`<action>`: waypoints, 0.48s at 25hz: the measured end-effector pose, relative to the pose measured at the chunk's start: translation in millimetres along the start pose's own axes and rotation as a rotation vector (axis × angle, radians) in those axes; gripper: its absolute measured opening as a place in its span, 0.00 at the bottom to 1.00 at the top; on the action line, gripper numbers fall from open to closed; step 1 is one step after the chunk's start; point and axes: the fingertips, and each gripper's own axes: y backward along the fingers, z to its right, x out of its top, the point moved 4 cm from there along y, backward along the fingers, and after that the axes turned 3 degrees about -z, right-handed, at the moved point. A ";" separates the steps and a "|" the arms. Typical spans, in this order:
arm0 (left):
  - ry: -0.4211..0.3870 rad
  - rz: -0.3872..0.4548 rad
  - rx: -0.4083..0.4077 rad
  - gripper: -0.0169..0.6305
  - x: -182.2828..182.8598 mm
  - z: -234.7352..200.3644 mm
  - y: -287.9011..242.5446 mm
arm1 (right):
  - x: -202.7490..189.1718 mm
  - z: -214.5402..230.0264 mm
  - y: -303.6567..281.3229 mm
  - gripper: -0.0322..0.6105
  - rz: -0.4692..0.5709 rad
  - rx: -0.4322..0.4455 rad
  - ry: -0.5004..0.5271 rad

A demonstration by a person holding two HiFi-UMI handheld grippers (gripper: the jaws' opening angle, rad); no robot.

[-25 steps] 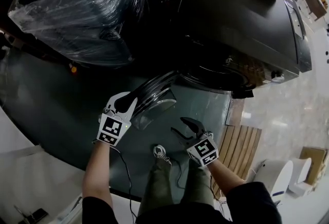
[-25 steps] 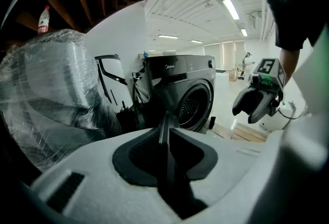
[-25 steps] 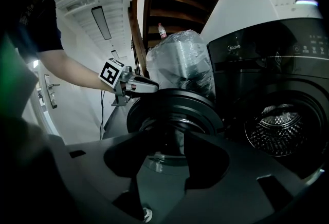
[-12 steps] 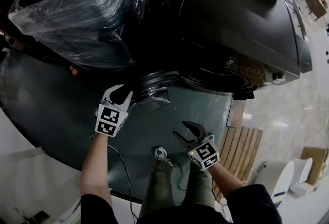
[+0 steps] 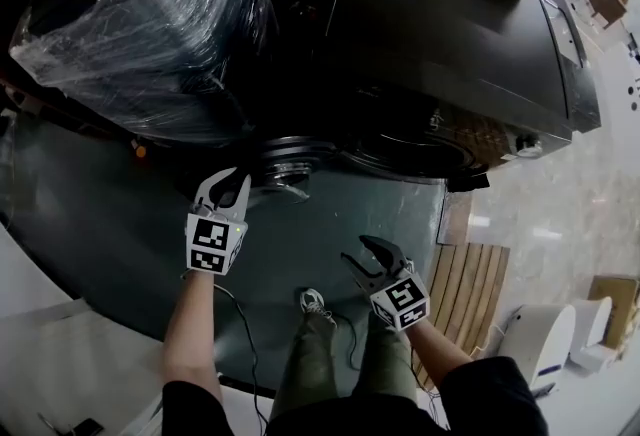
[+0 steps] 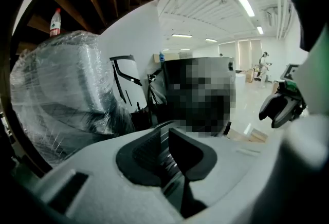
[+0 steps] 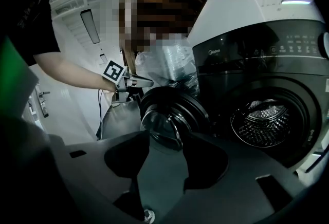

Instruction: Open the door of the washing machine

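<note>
Right now the left gripper (image 6: 165, 153) has its jaws drawn down to a narrow slit. They have just been closing, and the ribbed dark edge of the door (image 5: 290, 162) fills that slit, so the pads look pinched on the rim. My right gripper (image 7: 164, 166) hangs with its jaws spread wide and nothing between them, only dark floor (image 5: 100, 214) showing through the gap.

The round glass door stands swung well out from the washing machine (image 5: 450, 34), hinged on its left side, with the steel drum (image 7: 264, 123) fully exposed behind it. The left gripper meets the door at its outer edge. The right one is well apart, low and off to the right. A bulky load wrapped in clear film (image 5: 140, 34) sits just left of the machine.
</note>
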 end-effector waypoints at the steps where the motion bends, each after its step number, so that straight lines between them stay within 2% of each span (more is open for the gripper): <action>1: -0.006 0.020 0.003 0.10 6.4 5.8 4.2 | 3.4 1.5 5.3 0.37 0.011 -0.012 -0.008; 7: -0.002 0.118 0.012 0.06 46.7 46.1 29.7 | 25.6 4.6 43.2 0.33 0.007 -0.054 -0.013; 9: 0.005 0.143 0.021 0.05 58.6 59.9 39.1 | 32.4 8.7 56.5 0.26 0.031 -0.090 0.008; 12: 0.048 0.167 0.024 0.05 71.4 81.7 52.7 | 46.5 14.5 79.1 0.09 0.082 -0.153 0.012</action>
